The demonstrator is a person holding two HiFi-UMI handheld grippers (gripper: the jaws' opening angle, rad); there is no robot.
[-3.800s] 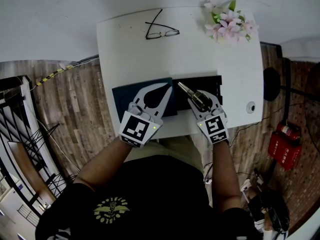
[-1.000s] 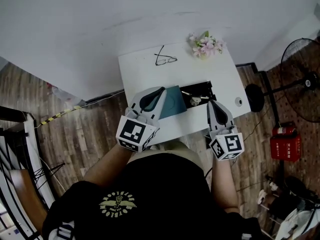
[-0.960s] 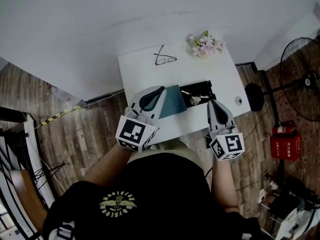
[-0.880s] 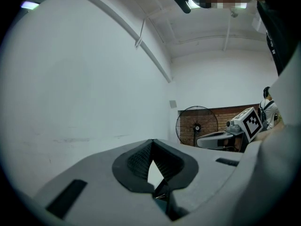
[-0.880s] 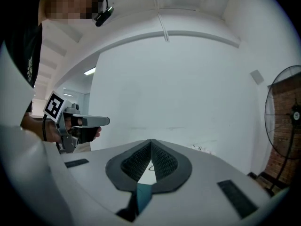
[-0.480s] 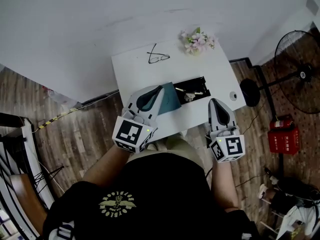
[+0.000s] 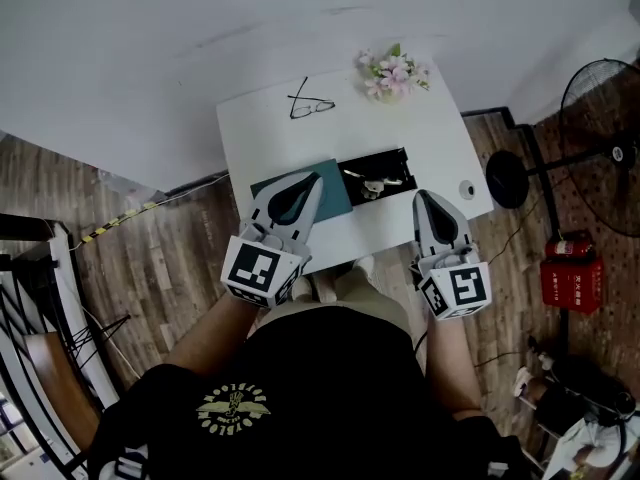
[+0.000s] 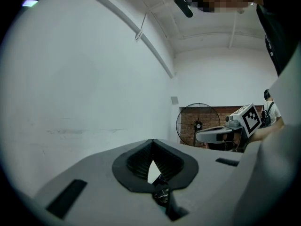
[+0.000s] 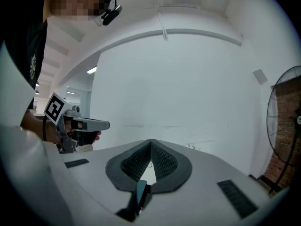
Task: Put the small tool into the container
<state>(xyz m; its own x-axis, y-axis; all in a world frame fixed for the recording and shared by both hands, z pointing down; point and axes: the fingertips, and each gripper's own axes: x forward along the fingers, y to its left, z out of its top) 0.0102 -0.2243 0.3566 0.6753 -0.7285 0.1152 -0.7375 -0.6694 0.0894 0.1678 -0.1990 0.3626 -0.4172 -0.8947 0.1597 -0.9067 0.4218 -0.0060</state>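
Table (image 7: pixel 275 148) dead centre, so everything is placed off that. On the table's far side, glasses (image 7: pixel 310 106) lie toward the left and flowers (image 7: pixel 392 71) sit at the far right corner. On the near half, the container (image 7: pixel 400 156) lies right of middle with the small tool (image 7: pixel 372 185) inside it, and a flat panel (image 7: pixel 338 196) butts against its left end. A small round thing (image 7: pixel 466 190) is at the table's near right corner. The left gripper (image 7: pixel 315 180) reaches in over the table's near edge, above the panel. The right gripper (image 7: pixel 424 197) is over the same edge, just right of the container. Beyond the table's right side, a fan (image 7: pixel 600 88).
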